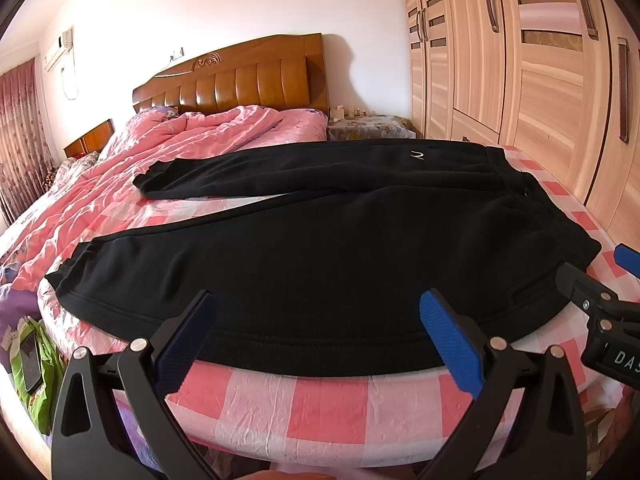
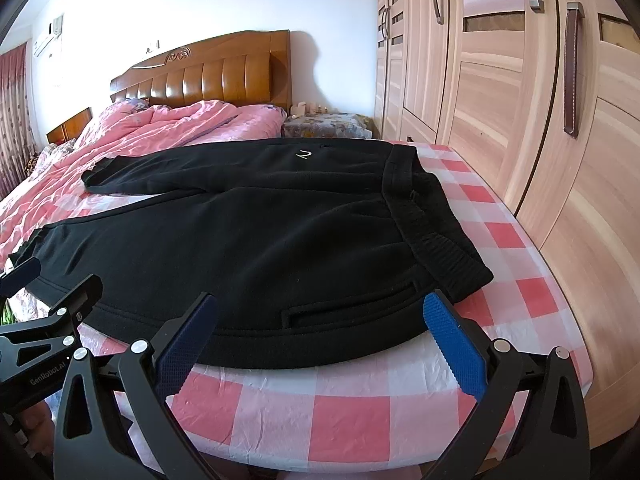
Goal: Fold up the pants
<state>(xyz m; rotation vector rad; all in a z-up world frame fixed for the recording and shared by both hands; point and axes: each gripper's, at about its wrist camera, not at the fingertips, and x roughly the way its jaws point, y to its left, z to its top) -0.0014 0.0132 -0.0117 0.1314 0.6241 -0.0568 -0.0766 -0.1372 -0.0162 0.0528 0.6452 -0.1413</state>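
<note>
Black pants (image 1: 320, 248) lay spread flat across the foot of a bed (image 1: 332, 408) covered by a pink-and-white checked sheet; the waistband (image 2: 436, 236) pointed toward the wardrobe (image 2: 500, 80) on the right, and the two legs ran left, the far leg ending at a cuff (image 1: 150, 178) near the pink quilt (image 1: 192, 136); a small white logo (image 2: 303, 155) showed on the far leg, and a pocket slit (image 2: 352, 310) on the near one. The left tongs (image 1: 320, 334) were released, jaws wide apart, poised over the near hem of the pants at mid-leg; whether the pads touched the cloth could not be told. The right tongs (image 2: 322, 334) were likewise released, jaws wide, straddling the near edge by the pocket, the right pad (image 2: 454, 344) just beside the waistband corner. Each tool showed at the edge of the other's view, side by side along the near edge of the bed. A wooden headboard (image 1: 240, 76) stood against the white wall beyond the quilt.
</note>
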